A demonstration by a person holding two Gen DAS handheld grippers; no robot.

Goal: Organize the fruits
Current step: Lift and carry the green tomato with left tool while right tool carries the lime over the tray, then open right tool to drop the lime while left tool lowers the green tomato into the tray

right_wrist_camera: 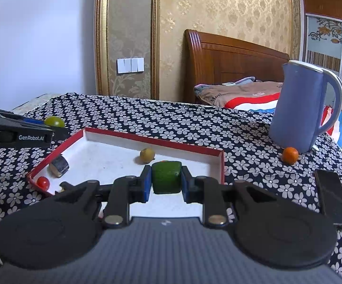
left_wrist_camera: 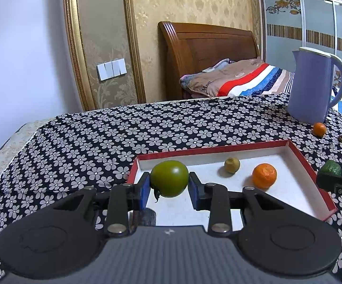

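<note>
My left gripper (left_wrist_camera: pixel 169 180) is shut on a round green tomato (left_wrist_camera: pixel 169 176) and holds it above the near left part of a red-rimmed white tray (left_wrist_camera: pixel 208 147). A small yellow-green fruit (left_wrist_camera: pixel 232 165) and an orange mandarin (left_wrist_camera: pixel 264 175) lie in the tray. My right gripper (right_wrist_camera: pixel 166 178) is shut on a blocky green fruit (right_wrist_camera: pixel 166 174) over the tray's (right_wrist_camera: pixel 156 139) near right side. A yellow fruit (right_wrist_camera: pixel 147 155), a red cherry tomato (right_wrist_camera: pixel 43 182) and a dark round object (right_wrist_camera: pixel 59 164) also lie inside. A small orange (right_wrist_camera: pixel 290 155) sits on the cloth outside the tray.
A tall blue jug (right_wrist_camera: pixel 300 108) stands at the back right of the flowered tablecloth (left_wrist_camera: pixel 100 137), with the small orange (left_wrist_camera: pixel 319 129) at its foot. A flat black object (right_wrist_camera: pixel 331 196) lies right of the tray. A bed and a wall lie beyond the table's far edge.
</note>
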